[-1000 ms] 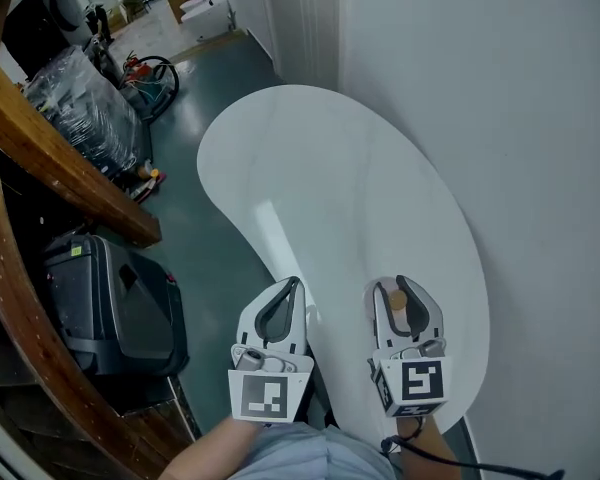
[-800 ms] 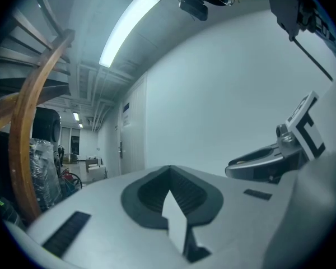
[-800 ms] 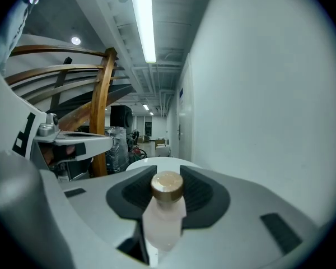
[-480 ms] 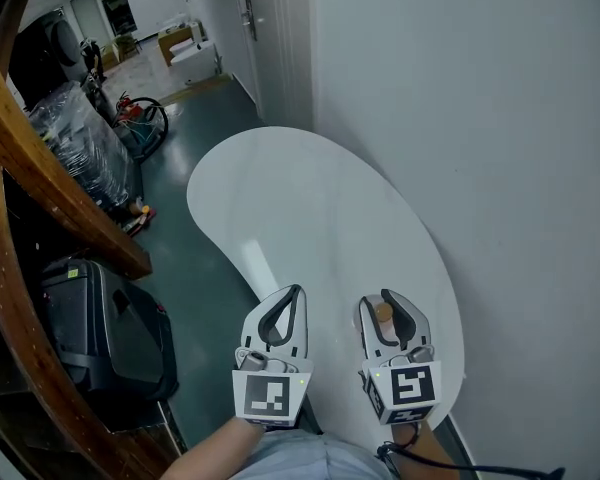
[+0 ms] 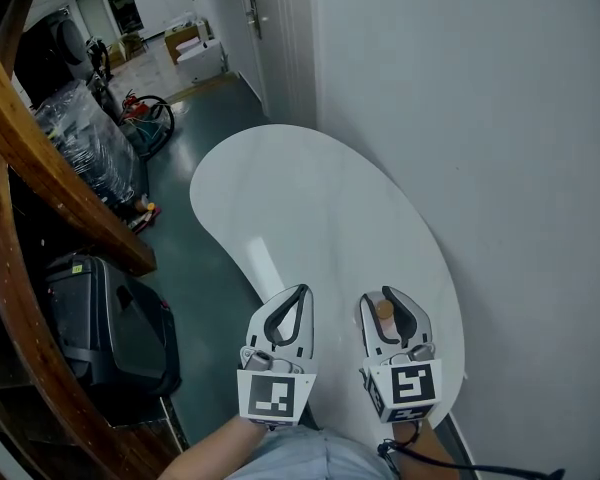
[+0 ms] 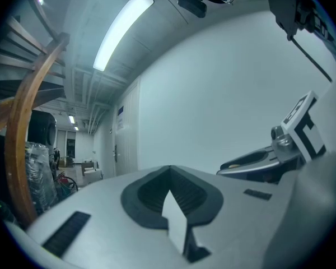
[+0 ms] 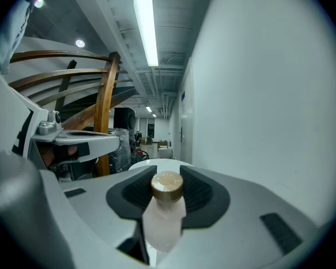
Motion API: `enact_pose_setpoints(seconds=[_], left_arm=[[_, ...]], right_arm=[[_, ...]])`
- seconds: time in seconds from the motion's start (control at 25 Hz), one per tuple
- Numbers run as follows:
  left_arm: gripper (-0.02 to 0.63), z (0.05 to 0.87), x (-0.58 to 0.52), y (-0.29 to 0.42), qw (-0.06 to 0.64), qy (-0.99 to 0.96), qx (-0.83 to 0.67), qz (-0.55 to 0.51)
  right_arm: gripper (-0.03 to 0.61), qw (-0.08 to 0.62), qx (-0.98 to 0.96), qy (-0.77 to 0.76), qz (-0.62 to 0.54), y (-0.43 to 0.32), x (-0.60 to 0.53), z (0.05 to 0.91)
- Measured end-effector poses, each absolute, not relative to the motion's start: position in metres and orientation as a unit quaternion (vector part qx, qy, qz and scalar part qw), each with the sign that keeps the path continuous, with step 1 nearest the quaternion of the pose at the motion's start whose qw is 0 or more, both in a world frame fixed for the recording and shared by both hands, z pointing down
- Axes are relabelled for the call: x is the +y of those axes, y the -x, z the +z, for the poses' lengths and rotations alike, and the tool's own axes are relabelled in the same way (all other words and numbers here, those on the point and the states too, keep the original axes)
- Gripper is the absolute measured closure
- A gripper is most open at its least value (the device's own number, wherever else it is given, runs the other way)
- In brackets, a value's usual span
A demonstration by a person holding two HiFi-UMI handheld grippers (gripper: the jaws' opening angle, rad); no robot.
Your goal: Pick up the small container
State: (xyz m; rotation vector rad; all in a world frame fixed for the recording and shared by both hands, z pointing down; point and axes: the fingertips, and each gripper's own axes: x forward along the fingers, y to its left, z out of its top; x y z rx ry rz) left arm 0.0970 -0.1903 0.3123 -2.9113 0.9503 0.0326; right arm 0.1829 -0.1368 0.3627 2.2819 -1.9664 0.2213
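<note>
- The right gripper, in the lower right of the head view, is clamped on the small container. Its pads press on both sides of the pale, frosted body, and the jaws stand at a moderate width to suit it.
- The container is a little bottle with a round tan cap. It sits upright between the jaws, over the near end of the white worktop, close to the wall at the right of the frame.
- The left gripper, in the lower middle of the head view, has its jaw tips together with nothing between them. It hangs just beside the right one, over the worktop's near edge.
- Step in hand, as I judge it: the grasp is made and the pick is at the lift. No view shows for certain whether the bottle's base has cleared the worktop.
- The next move calls for a steady, straight raise with the clamp kept firm, since the smooth body could slip or tilt.
- Count: one small container, two grippers, one worktop; nothing else lies on it.
</note>
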Motion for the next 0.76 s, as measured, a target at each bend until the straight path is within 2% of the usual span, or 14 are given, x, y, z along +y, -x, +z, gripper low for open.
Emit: enact_pose_setpoints(seconds=[0.76], left_arm=[[0.614, 0.315, -0.193, -0.105, 0.036, 0.951, 0.306, 0.005]], right_arm=[[0.456, 0.059, -0.64, -0.762, 0.08, -0.194, -0.137, 0.369]])
